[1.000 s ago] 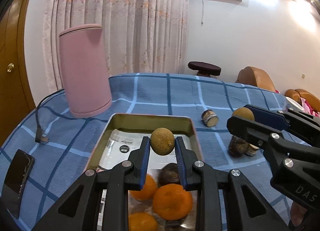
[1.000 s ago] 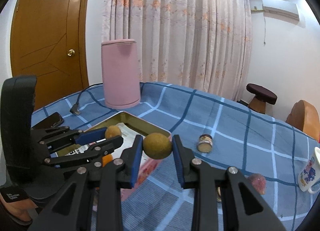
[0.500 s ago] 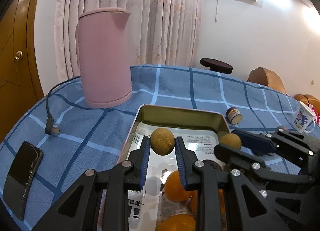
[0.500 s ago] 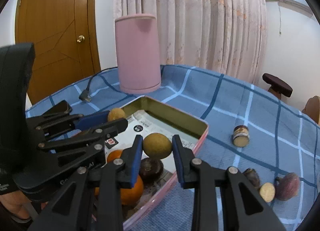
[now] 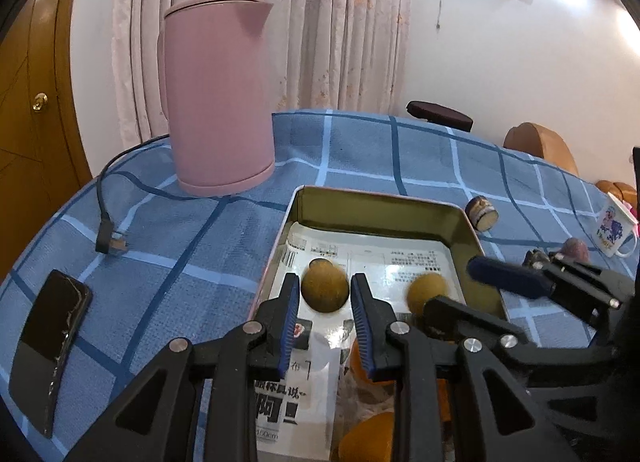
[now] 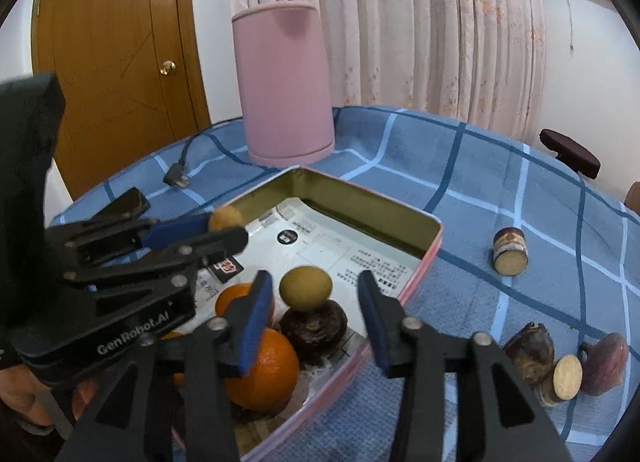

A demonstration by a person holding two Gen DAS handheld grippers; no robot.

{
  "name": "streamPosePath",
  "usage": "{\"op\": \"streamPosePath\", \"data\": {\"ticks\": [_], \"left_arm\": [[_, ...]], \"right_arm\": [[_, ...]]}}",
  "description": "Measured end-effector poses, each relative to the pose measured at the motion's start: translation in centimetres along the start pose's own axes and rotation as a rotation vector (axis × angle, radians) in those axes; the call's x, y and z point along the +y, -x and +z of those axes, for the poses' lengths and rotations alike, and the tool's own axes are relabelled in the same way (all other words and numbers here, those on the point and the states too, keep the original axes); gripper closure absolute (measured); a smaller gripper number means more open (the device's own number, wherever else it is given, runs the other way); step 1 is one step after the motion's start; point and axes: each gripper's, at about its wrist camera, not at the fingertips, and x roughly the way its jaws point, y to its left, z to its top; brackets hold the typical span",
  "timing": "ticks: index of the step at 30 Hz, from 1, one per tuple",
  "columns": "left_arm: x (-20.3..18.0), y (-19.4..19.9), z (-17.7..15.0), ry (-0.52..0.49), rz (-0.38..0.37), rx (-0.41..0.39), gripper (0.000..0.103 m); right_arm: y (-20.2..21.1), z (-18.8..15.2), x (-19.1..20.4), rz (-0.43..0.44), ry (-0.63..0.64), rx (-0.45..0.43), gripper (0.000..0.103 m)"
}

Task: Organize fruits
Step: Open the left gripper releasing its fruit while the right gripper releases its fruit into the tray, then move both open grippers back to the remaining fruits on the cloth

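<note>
On the left of the blue checked cloth (image 5: 360,149) lie a dark phone (image 5: 48,346) and a plug (image 5: 110,244), with the pink kettle (image 5: 218,101) at the far side. The left gripper (image 5: 325,326) is over the tin tray (image 5: 384,213), its pads closed against a brown round fruit (image 5: 324,290). The right gripper (image 6: 316,322) stands spread wide, a second brown fruit (image 6: 306,286) loose between its fingers atop a dark fruit (image 6: 314,324) in the tray beside an orange (image 6: 264,370); cut pieces (image 6: 560,366) lie right of the tray.
</note>
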Motion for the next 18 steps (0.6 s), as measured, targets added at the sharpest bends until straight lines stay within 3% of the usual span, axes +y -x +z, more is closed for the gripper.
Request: {"op": "streamPosePath", "data": {"ticks": [5,7,18], "left_arm": [[-0.1,0.9,0.2,0.021,0.016,-0.008,0.04],[-0.7,1.5,0.5,0.014,0.015,-0.026,0.035],[-8.9,2.8,1.1,-0.129,-0.069,-0.053,0.035]], "right_arm": [[1.6,-0.1,-0.8,0.003,-0.02,-0.042,0.041],[2.7,-0.1,-1.5,-0.014,-0.024,-0.071,0.038],[9.5,-1.6,-11.4,-0.23,-0.192,-0.198,0.027]]}}
